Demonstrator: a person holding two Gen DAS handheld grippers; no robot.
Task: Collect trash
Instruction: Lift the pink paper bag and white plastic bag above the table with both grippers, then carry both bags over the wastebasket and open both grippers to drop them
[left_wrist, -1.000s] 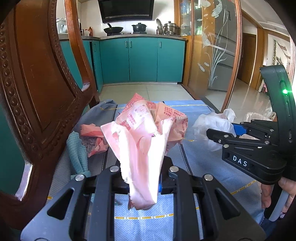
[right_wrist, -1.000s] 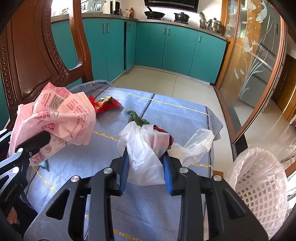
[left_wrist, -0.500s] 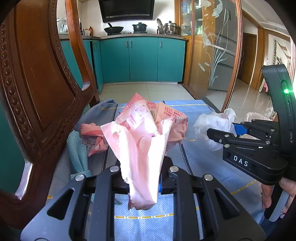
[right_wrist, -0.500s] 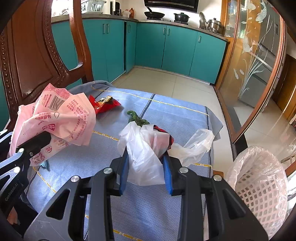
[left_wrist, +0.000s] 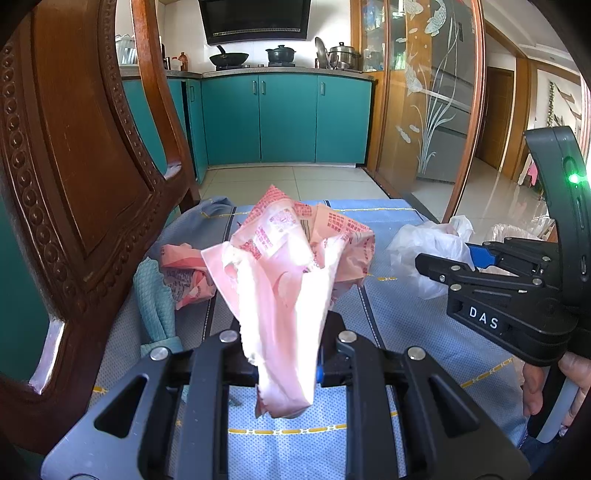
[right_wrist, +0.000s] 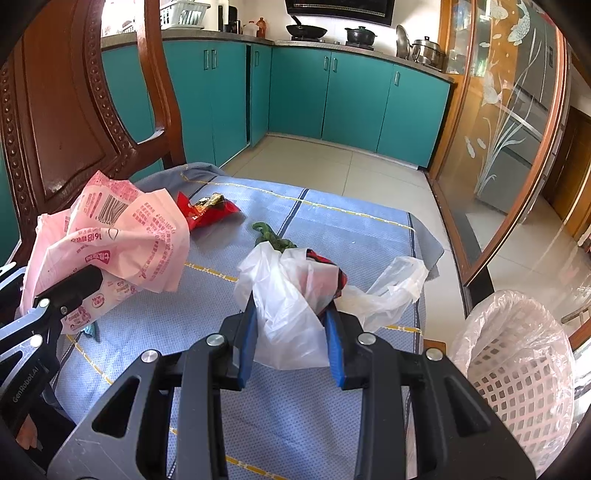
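Reference landmark: the table covered by a blue woven cloth with yellow stripes.

1. Left side. Your left gripper has its jaws clamped on the lower folds of a crumpled pink plastic bag with red print. The bag hangs above the near left part of the table. Judge it very light, limp and slippery. It gives no stiffness to push against, so hold a gathered bunch of film, not a single layer, which could slide out or tear. A second crumpled pink wrapper lies on the table at its left edge, beside a teal cloth.

2. Centre. Your right gripper has its blue pads pressed on a thin white plastic bag above the middle of the table. Something red and dark shows inside; what it is cannot be told. A green stalk-like piece shows behind it. Expect the load to swing and sag; grip the bunched neck above the contents.

3. Far left of the table: a red foil snack wrapper, light, crinkly and flat. Pinch a raised edge.

4. Right of the table: a white lattice waste basket with a clear liner stands on the floor, just beside the table's edge.
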